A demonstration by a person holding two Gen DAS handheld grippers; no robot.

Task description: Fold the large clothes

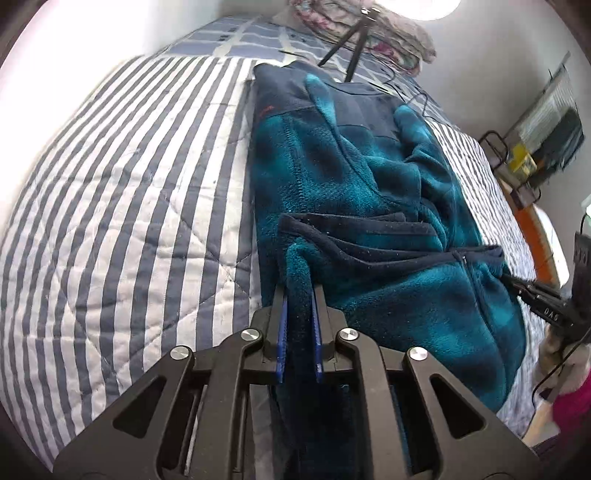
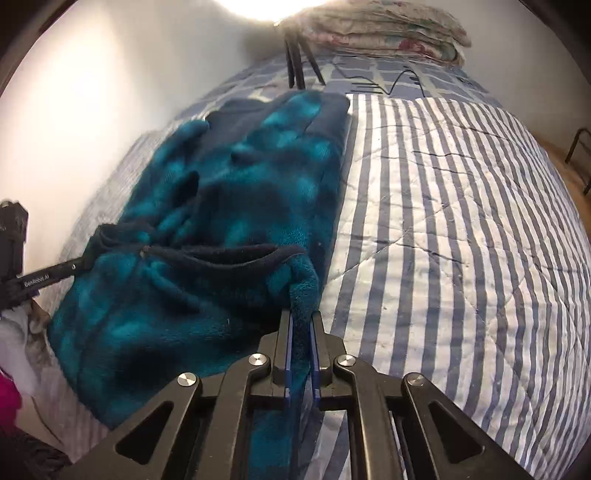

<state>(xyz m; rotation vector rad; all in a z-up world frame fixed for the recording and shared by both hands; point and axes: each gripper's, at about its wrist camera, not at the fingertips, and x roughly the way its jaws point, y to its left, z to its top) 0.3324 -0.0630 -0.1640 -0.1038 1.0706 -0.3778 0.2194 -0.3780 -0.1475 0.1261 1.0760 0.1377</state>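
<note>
A teal and navy fleece jacket point(image 1: 354, 177) lies lengthwise on the striped bed quilt point(image 1: 129, 192), its sides folded inward. My left gripper point(image 1: 300, 295) is shut on the left corner of the jacket's dark hem and holds it lifted. My right gripper point(image 2: 301, 321) is shut on the right corner of the same hem of the jacket point(image 2: 236, 177). The hem band stretches between the two corners. The right gripper shows at the right edge of the left wrist view point(image 1: 532, 291), and the left gripper at the left edge of the right wrist view point(image 2: 79, 264).
A tripod point(image 1: 351, 44) stands at the head of the bed beside folded floral bedding point(image 2: 388, 29). Cables point(image 2: 388, 83) lie on the checked sheet. A wall point(image 2: 110, 92) runs along one side of the bed. A rack with clutter point(image 1: 532, 155) stands on the other side.
</note>
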